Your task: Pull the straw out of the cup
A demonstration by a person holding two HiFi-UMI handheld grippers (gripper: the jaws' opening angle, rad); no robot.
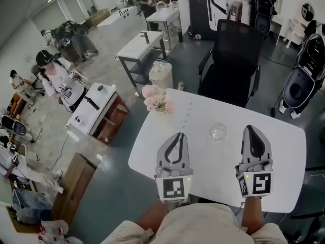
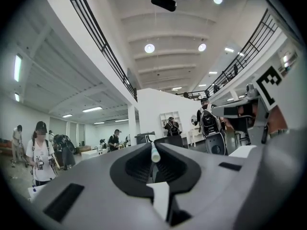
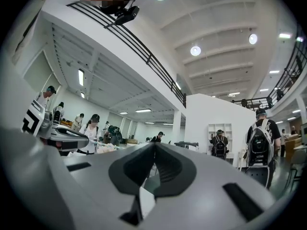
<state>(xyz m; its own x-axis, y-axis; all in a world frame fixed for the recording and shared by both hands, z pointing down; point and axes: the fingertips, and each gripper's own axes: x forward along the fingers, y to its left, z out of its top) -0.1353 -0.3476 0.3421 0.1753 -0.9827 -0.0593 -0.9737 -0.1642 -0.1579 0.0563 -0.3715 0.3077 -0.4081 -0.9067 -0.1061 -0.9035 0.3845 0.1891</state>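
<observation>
Head view looks steeply down on a white rounded counter (image 1: 277, 136) with a small clear glass cup (image 1: 217, 132) standing on it, empty and upright. Left of the cup, the grey left claw (image 1: 180, 134) is pinched narrow on a pale striped paper straw (image 1: 187, 116). The straw sticks forward out of the claw tips, away from the person, and is wholly outside the cup, apart from its rim.

Left gripper view confirms the grip: the straw's white tube end (image 2: 155, 153) sits squeezed between the two dark ribbed pads, with the jaws drawn in close on either side of it.

To the right of the cup, the grey right claw (image 1: 250, 128) is held above the counter, near the cup but not touching it. Right gripper view shows its jaws pressed together with nothing between them – only the hall beyond.

Farther left of the cup than the straw, at the counter's far edge, stands a bunch of pale pink flowers (image 1: 156, 99). Beyond the cup, off the counter's far side, is a black office chair (image 1: 236, 60). Several people stand at other white tables on the floor far to the cup's left.
</observation>
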